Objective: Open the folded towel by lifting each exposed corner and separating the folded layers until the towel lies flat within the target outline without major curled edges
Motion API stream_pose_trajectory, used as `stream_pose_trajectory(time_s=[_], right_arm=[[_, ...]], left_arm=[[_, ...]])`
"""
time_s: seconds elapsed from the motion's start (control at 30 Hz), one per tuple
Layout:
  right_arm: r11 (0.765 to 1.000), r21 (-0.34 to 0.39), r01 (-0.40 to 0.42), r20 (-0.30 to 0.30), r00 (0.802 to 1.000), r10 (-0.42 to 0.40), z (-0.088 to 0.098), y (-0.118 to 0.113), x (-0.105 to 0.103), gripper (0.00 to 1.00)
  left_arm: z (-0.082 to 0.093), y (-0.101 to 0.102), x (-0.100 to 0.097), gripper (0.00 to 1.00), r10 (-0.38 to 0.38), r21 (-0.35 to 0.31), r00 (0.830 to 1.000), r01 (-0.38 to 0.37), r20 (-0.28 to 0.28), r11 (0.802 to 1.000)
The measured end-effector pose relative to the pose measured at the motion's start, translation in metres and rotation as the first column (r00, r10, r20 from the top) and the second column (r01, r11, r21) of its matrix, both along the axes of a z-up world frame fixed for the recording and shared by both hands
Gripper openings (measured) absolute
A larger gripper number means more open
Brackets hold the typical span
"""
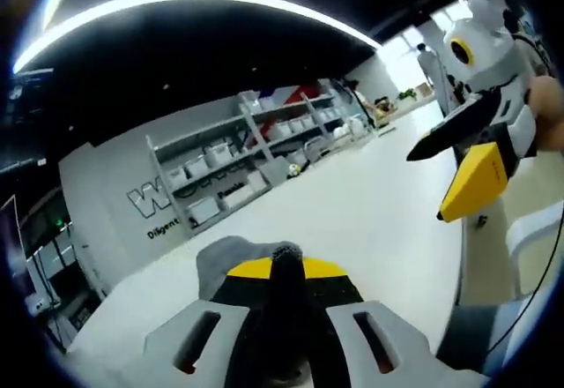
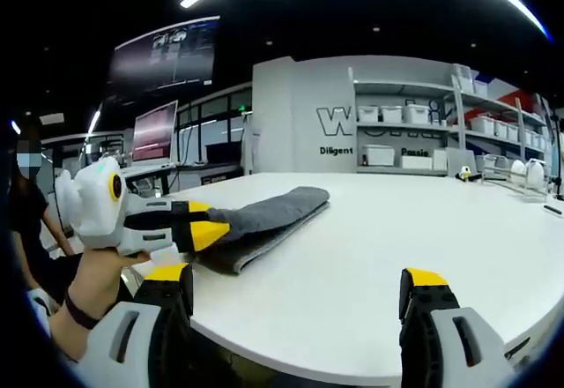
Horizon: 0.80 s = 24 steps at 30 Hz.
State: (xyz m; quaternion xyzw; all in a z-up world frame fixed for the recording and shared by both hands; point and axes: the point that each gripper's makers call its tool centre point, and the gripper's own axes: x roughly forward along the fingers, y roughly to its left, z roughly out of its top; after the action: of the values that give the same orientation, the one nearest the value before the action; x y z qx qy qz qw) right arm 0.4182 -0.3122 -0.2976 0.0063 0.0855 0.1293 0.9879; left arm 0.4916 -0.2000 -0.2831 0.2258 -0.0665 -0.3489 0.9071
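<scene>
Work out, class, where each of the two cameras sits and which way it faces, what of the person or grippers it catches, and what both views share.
Left gripper view: rides the left gripper, shut on the grey towel, facing the shelves; the right gripper enters top right.
Right gripper view: rides the open right gripper, facing across the white table; the left gripper and the person's forearm enter left.
Shared: towel, table, shelves, both grippers.

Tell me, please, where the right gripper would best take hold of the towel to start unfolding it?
I would grip the top layer of the towel at its far end, coming in low along the table. The towel lies folded flat in a long strip, and the left gripper already pinches its near end, so the far end is the free one. Which edge holds the loose corner is hard to tell.
</scene>
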Motion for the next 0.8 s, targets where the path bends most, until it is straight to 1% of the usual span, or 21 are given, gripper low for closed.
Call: stream_pose_trajectory(time_s=[0.03, 0.1, 0.13, 0.33, 0.43, 0.67, 0.8], right_arm=[[1.0, 0.0, 0.0, 0.001, 1.0, 0.0, 0.0, 0.0, 0.0, 0.99], [1.0, 0.0, -0.001, 0.001, 1.0, 0.001, 0.0, 0.0, 0.0, 0.99], [1.0, 0.0, -0.001, 0.001, 1.0, 0.001, 0.0, 0.0, -0.001, 0.99], [1.0, 0.002, 0.003, 0.0, 1.0, -0.003, 0.0, -0.002, -0.001, 0.99], [1.0, 0.002, 0.003, 0.001, 1.0, -0.003, 0.0, -0.002, -0.002, 0.99], [1.0, -0.002, 0.0, -0.001, 1.0, 0.0, 0.0, -0.001, -0.001, 0.99], [1.0, -0.003, -0.002, -0.002, 1.0, 0.002, 0.0, 0.0, -0.001, 0.99]], left_arm=[[0.002, 0.001, 0.001, 0.08, 0.002, -0.015, 1.0, -0.002, -0.003, 1.0], [0.001, -0.003, 0.0, 0.08, 0.003, -0.048, 1.0, -0.003, -0.012, 0.999], [0.003, 0.0, 0.0, 0.08, 0.003, -0.077, 1.0, -0.005, -0.022, 0.997], [0.013, 0.014, 0.0, 0.07, 0.021, -0.17, 0.999, -0.027, -0.039, 0.985], [0.017, 0.022, 0.002, 0.07, 0.025, -0.224, 0.998, -0.036, -0.054, 0.974], [0.022, 0.041, 0.007, 0.07, 0.052, -0.293, 0.996, -0.071, -0.072, 0.954], [0.022, 0.051, 0.011, 0.07, 0.066, -0.336, 0.994, -0.093, -0.091, 0.937]])
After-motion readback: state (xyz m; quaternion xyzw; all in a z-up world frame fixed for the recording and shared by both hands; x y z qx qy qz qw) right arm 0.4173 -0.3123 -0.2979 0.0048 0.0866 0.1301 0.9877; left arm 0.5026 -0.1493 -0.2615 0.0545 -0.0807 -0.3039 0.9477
